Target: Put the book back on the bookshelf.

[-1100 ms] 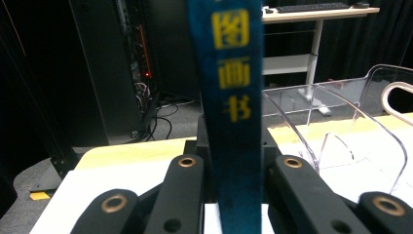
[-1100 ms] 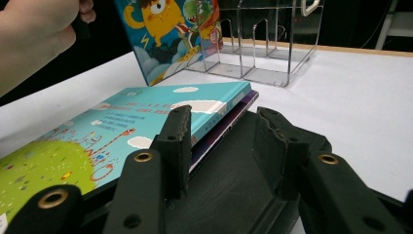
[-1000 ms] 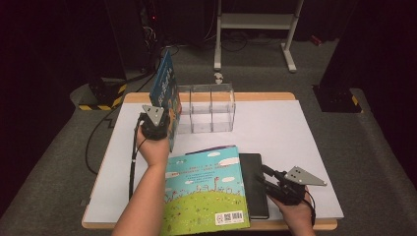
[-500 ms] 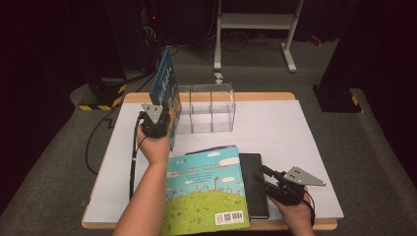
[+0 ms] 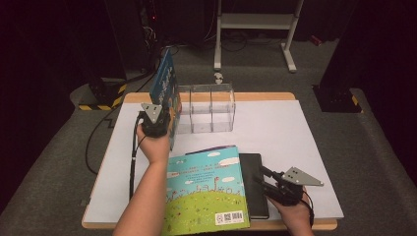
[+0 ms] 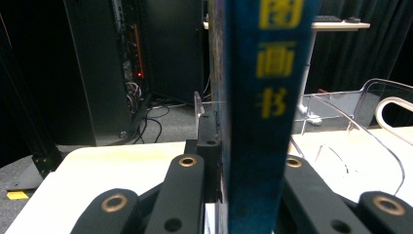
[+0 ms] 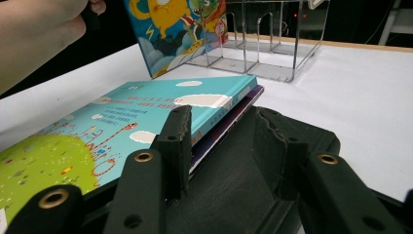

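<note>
The high view showed the left tongs [image 5: 158,129] clamped on an upright blue picture book [image 5: 164,83], standing at the left end of the clear plastic divided rack [image 5: 209,105] on the white counter [image 5: 275,132]. The right tongs [image 5: 263,178], jaws partly apart and gripping nothing, rested on a flat black book [image 5: 256,191] beside the stacked green-and-blue picture book [image 5: 204,191].

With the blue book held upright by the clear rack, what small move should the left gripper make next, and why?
Probably ease the blue book sideways and down into the nearest slot of the clear rack. The left gripper is shut on its spine, the book stands upright beside the rack's left end, apparently not yet between the dividers. The right gripper rests open at the stacked books.
</note>
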{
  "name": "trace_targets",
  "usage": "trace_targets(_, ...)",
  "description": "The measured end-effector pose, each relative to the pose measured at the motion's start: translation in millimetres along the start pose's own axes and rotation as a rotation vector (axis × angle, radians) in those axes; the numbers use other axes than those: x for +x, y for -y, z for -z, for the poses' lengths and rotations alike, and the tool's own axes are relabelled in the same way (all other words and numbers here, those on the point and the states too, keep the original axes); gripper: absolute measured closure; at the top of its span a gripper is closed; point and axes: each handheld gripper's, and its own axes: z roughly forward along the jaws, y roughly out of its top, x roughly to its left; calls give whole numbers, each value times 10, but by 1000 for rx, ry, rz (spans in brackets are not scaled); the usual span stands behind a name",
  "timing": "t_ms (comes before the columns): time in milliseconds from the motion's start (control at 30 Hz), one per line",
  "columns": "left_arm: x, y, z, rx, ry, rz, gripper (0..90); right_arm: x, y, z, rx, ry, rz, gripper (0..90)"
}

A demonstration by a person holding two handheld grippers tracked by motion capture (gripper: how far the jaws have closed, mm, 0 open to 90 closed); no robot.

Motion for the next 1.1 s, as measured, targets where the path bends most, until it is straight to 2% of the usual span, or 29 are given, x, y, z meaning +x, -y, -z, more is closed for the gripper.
trace_targets(200, 1, 0, -2, -1, 6, 10, 791, 2, 3, -1, 1, 0, 0, 579)
trace_targets(300, 15, 1, 4, -3, 3, 17, 730, 5, 3, -3, 1, -1, 2, 577)
trace_targets(567, 73, 2, 32, 20, 17, 41, 644, 15, 7, -15, 9, 1, 12, 566)
trace_targets(800, 78, -2, 77, 46, 73, 68, 582, 31, 13, -35, 18, 0, 20, 556)
trace_targets(933, 60, -3, 101, 48, 93, 69, 543, 33, 17, -40, 22, -1, 22, 553)
trace_targets(1100, 72, 18, 118, 77, 125, 63, 509, 33, 22, -45, 27, 0, 25, 550)
